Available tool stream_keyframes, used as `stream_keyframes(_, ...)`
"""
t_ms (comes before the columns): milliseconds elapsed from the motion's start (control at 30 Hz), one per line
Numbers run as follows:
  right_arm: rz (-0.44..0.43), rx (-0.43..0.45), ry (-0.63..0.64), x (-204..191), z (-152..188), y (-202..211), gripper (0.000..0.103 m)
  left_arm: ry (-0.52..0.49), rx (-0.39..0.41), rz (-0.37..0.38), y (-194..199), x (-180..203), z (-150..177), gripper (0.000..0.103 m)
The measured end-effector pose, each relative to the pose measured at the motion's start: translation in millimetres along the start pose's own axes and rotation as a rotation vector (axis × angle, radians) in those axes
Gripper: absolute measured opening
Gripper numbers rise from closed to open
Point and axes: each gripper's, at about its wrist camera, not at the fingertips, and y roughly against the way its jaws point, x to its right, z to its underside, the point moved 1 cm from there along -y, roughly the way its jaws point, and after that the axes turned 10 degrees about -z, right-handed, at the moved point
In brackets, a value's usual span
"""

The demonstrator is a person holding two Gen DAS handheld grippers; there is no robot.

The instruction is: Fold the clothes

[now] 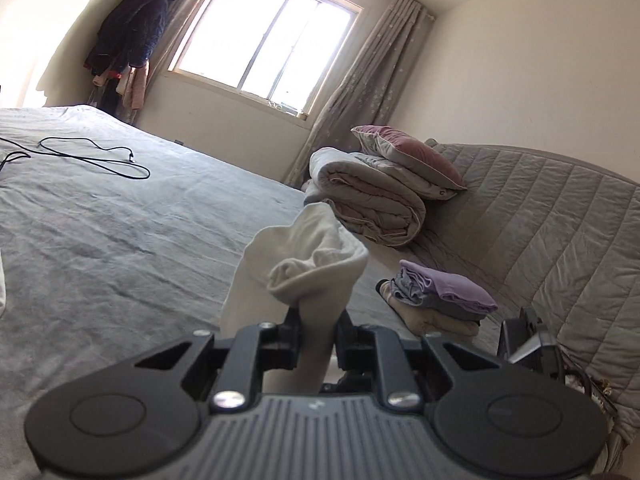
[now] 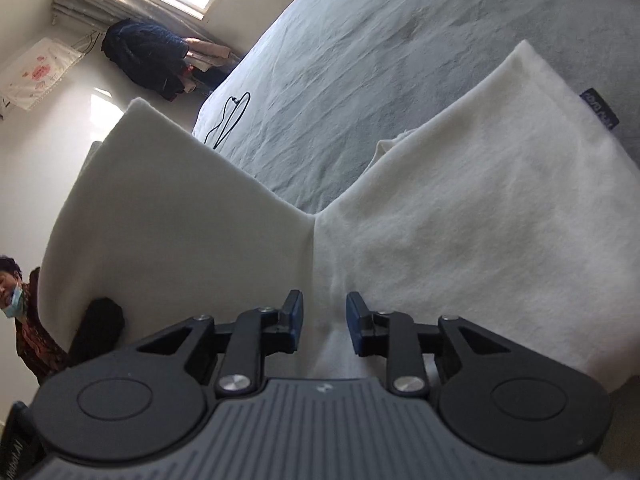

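A white garment point(image 2: 460, 216) lies partly spread on the grey bed point(image 2: 360, 60), with a dark label point(image 2: 599, 107) at its far edge. Its left part point(image 2: 168, 216) is lifted off the bed and stands up like a wall. My right gripper point(image 2: 325, 316) is low over the garment at the crease, its blue-padded fingers closed on the thick cloth that fills the gap between them. In the left wrist view my left gripper point(image 1: 319, 320) is shut on a bunched end of the white garment point(image 1: 304, 256), held above the bed point(image 1: 120, 220).
A black cable point(image 1: 92, 158) lies on the far side of the bed. Folded quilts with a pink pillow point(image 1: 384, 188) and a small stack of folded clothes point(image 1: 440, 296) sit by the grey quilted headboard point(image 1: 540, 220). A person point(image 2: 20, 304) stands at the left edge.
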Motion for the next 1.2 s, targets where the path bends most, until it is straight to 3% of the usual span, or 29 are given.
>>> stream_keyframes(67,-0.020,0.041,-0.057,8.0,-3.7,16.2,0.050,-0.024,-0.026,0.029,-4.0,7.7,3.9,0.017)
stream_keyframes(400,-0.105,0.240,-0.313,49.4,-10.3,92.8,0.057,-0.169,-0.198,0.134,-26.1,43.9,39.5,0.020)
stream_keyframes(567,-0.065,0.241,-0.280,45.3,-7.9,97.0,0.055,-0.237,-0.287,0.185,-36.1,52.0,53.6,0.032)
stream_keyframes(667,-0.036,0.235,-0.251,41.4,-6.1,97.5,0.060,-0.241,-0.349,0.221,-41.8,51.3,59.8,0.036)
stream_keyframes(900,0.031,0.223,-0.184,32.3,-2.0,98.7,0.060,-0.219,-0.351,0.279,-29.8,50.3,56.1,0.046)
stream_keyframes(967,0.051,0.219,-0.164,29.7,-0.9,99.1,0.057,-0.234,-0.344,0.285,-23.0,48.0,53.1,0.046)
stream_keyframes(1033,0.112,0.201,-0.090,21.5,1.4,93.5,0.038,-0.261,-0.323,0.285,-15.4,44.5,48.7,0.045)
stream_keyframes(1100,0.165,0.187,-0.015,14.8,4.5,88.6,0.030,-0.270,-0.308,0.272,-11.0,40.1,42.9,0.044)
stream_keyframes(1200,0.159,0.191,0.023,8.7,2.9,87.7,0.024,-0.245,-0.287,0.243,-9.1,27.2,32.0,0.044)
